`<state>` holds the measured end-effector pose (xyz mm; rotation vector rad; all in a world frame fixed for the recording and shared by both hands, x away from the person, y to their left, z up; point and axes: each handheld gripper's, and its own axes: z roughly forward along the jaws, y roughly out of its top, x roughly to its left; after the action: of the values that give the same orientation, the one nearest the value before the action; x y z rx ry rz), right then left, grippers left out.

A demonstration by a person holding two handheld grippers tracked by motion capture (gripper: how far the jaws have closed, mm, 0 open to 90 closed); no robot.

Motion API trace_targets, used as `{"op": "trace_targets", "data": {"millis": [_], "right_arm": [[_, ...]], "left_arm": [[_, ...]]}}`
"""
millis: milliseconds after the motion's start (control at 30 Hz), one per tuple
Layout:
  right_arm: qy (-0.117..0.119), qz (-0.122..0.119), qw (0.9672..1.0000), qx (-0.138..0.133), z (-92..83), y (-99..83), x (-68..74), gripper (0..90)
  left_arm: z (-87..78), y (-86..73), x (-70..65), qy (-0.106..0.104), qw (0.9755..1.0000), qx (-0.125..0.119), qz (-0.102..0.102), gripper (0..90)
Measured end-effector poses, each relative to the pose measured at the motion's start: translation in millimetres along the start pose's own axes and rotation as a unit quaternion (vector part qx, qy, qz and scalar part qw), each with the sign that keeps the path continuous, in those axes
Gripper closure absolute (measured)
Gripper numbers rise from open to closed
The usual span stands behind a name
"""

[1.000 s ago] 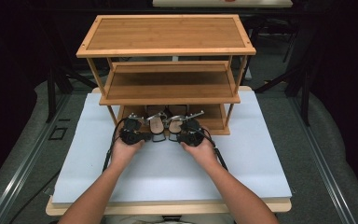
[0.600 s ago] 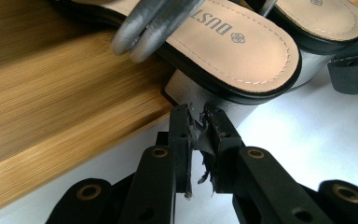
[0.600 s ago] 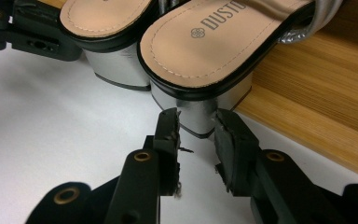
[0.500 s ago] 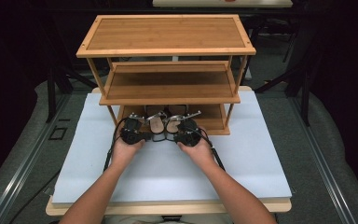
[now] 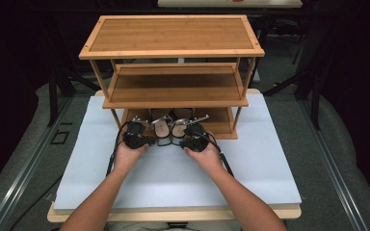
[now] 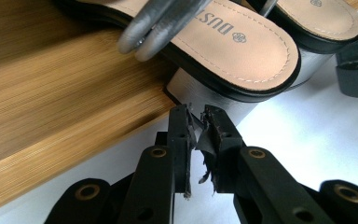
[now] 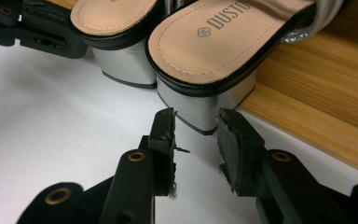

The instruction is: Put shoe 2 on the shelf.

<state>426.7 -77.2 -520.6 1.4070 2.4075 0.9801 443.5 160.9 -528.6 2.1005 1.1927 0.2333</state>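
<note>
Two sandals sit side by side at the foot of the rack: the left sandal (image 5: 161, 128) at 11 o'clock of the right sandal (image 5: 178, 128). One wooden rack (image 5: 173, 53) with three shelves stands on one desk (image 5: 173, 178). Two tools: left tool (image 5: 147, 140), right tool (image 5: 185, 143).

Bamboo shelf rack (image 5: 173, 36), white tabletop (image 5: 173, 173), perhaps foam.

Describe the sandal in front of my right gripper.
The sandal has a tan insole stamped DUSTO, a black rim, a silver block heel and silver straps. It lies on the rack's bottom shelf, heel overhanging the white table, beside its twin. The right gripper is open just short of the heel, not touching.
</note>
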Motion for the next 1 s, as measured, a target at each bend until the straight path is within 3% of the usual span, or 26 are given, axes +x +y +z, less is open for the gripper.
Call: {"op": "trace_targets", "data": {"millis": [200,533,867,1000], "right_arm": [[-0.006,-0.009,0.9999,0.005,-13.5,-2.5,-3.3,66.6],[-0.009,-0.016,0.9998,0.01,-44.5,-14.2,-12.1,66.6],[-0.008,-0.015,0.9997,0.018,-73.1,-32.9,-22.0,66.8],[-0.011,-0.006,0.9998,0.017,-88.2,-48.7,-30.3,66.8]], "left_arm": [[-12.9,-1.3,1.8,0.002,1.0,-0.004,0.008,81.4],[-47.9,-11.6,3.9,0.003,0.9997,-0.007,0.022,81.4],[-90.9,-40.4,10.8,0.009,0.9994,-0.018,0.027,81.4],[-108.6,-58.4,14.2,0.011,0.9994,-0.029,0.016,81.4]]}}
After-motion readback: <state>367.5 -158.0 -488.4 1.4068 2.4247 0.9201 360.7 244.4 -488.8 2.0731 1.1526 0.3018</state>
